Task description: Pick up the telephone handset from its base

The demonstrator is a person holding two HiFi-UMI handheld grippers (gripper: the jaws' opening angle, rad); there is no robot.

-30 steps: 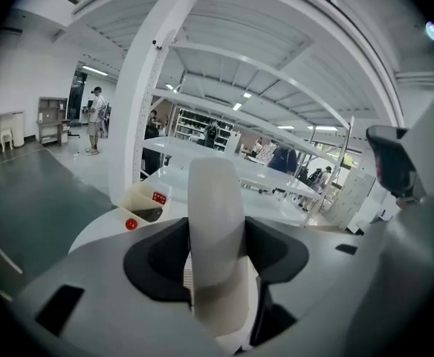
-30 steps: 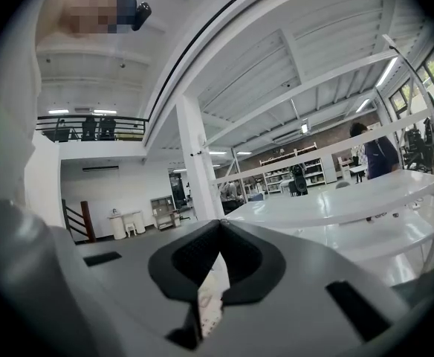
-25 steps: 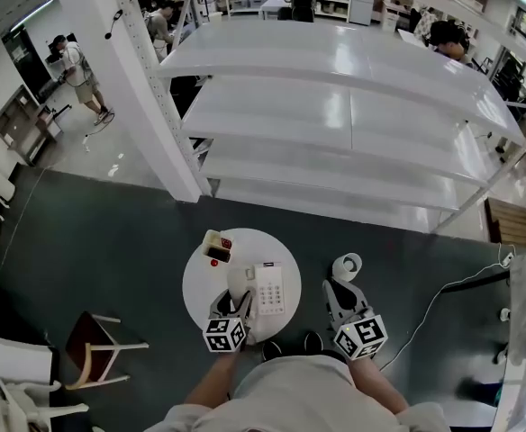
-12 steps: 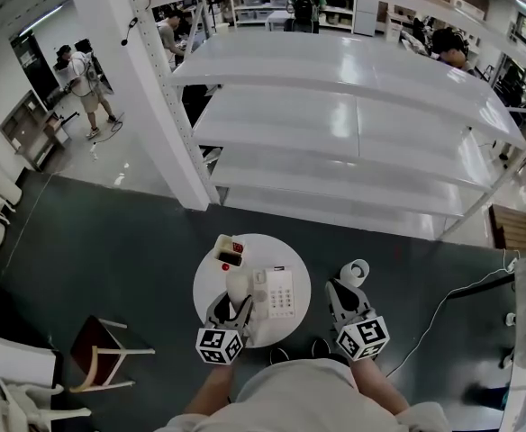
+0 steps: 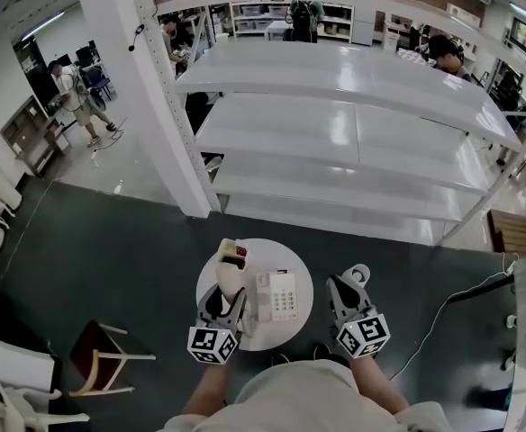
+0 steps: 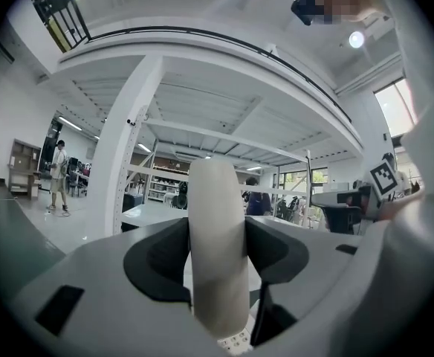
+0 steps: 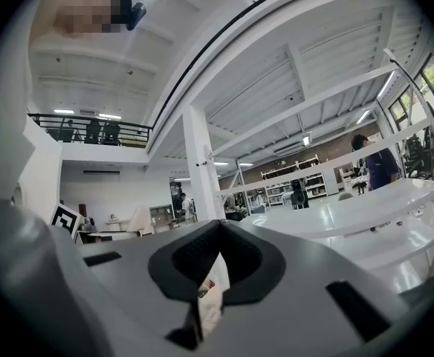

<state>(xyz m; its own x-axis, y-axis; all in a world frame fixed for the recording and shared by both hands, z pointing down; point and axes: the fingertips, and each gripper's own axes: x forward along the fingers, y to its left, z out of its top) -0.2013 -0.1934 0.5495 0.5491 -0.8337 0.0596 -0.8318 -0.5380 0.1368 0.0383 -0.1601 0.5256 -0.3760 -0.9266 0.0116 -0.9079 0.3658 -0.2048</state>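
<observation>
1. Because the left gripper [image 5: 224,300] has its two jaws pressed only against the narrow sides of the smooth, rounded white plastic handset [image 6: 217,251], the hold looks thin. The handset stands on end between the pads, and a slick curved shell like this could twist or slide down through them if the squeeze eases.
2. If it slips, it would fall onto the flat white telephone base with the grey keypad [image 5: 279,295]. A strip of those keys shows right under the handset in the left gripper view.
3. Seen from the head view, the handset sits at the left edge of the base and appears lifted clear of it. No cord can be made out. If one does join the two, raising the handset further could drag the light base across the round white table [image 5: 290,264], or tip it.
4. A small box with a red and black top [image 5: 234,252] stands just behind and left of the base, close to the handset's far end. A swing of the handset away from the person could knock it.
5. Well to the right of the base and off the table, the right gripper [image 5: 344,288] hangs with its jaws together on nothing, so it cannot steady the base if it shifts.
</observation>
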